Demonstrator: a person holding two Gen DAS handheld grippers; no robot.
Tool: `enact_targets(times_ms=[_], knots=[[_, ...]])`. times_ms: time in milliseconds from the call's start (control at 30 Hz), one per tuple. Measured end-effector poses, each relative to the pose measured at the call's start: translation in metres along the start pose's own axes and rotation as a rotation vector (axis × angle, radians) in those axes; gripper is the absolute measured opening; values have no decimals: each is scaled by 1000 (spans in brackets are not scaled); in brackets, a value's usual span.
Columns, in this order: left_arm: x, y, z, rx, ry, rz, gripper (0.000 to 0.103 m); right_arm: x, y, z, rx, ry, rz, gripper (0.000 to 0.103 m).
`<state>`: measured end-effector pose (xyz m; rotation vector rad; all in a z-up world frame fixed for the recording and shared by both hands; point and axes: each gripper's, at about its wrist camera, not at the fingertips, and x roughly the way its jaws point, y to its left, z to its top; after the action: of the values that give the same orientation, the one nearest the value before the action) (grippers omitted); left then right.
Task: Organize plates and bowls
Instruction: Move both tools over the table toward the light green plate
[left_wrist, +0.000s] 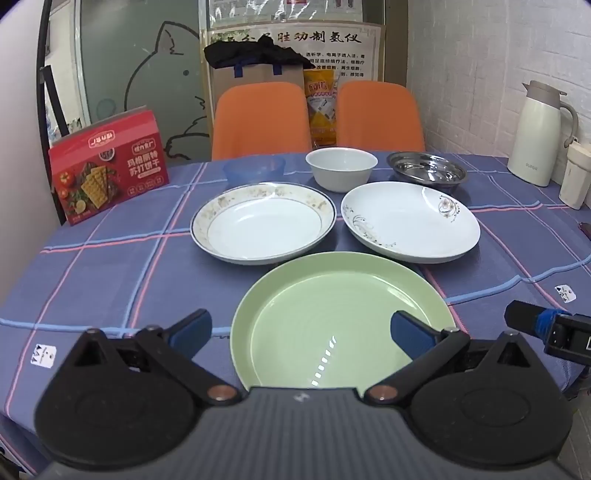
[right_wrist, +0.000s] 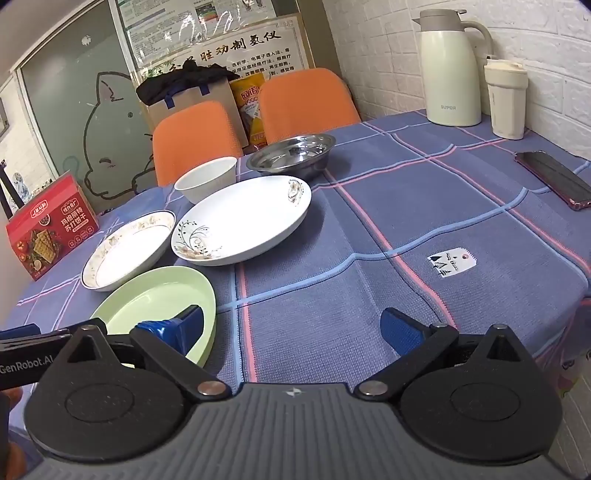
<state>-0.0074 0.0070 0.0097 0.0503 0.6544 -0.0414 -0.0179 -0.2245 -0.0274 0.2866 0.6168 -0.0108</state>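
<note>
Green plate (left_wrist: 343, 325), empty and glossy, lies at lower centre; left gripper (left_wrist: 301, 334) and right gripper (right_wrist: 291, 330) gape wide, holding nothing

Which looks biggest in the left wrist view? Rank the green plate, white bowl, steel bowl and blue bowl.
1. green plate, though it is nearest the camera
2. steel bowl
3. white bowl
4. blue bowl
The last two look close.

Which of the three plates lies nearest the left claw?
The plain green plate, right in front of the open left claw; the two white patterned plates sit farther back.
</note>
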Motion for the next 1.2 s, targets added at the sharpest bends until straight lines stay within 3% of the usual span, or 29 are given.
enact_targets(times_ms=[333,433,533,667,833,1000,1200], knots=[[-12,5,-3,-53,-27,-12,103,-14,-1,3,-26,-40,19,90],[-10,14,-5,-62,9,16,103,-9,-2,6,-11,-49,34,90],[-18,28,-8,-105,-18,86,103,2,0,16,4,-54,82,90],[-25,49,-10,-170,-27,122,103,12,11,30,-16,-72,107,90],[-25,74,-12,-209,-29,140,103,25,36,40,-40,-76,115,90],[-37,99,-15,-265,-73,177,103,37,78,52,-77,-87,199,90],[-48,130,-25,-333,-110,204,103,43,145,59,-224,-89,278,90]])
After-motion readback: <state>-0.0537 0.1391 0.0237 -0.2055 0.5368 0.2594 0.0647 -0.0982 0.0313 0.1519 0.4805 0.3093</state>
